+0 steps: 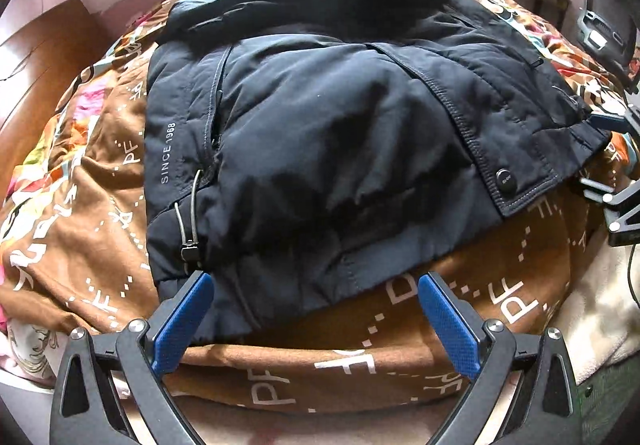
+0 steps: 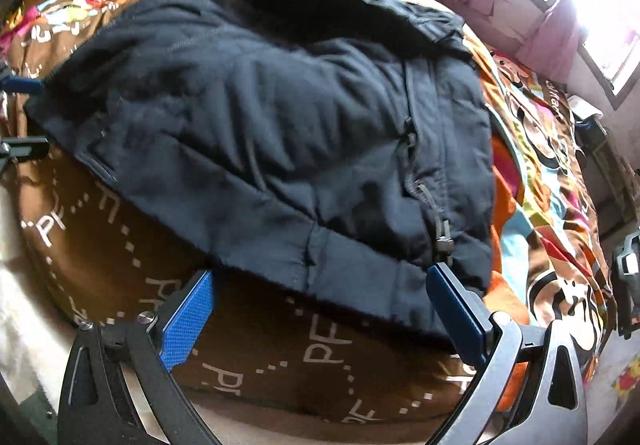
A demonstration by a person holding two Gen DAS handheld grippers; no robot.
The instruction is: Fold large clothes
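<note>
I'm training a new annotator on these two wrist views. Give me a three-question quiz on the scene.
1. True or false: the dark navy padded jacket lies on a brown printed bedcover.
2. Are the jaws of the left gripper and the right gripper A) open and empty, or B) shut on fabric?
3. What word precedes "1968" in the white print on the jacket?

Key: 1 true; 2 A; 3 SINCE.
</note>
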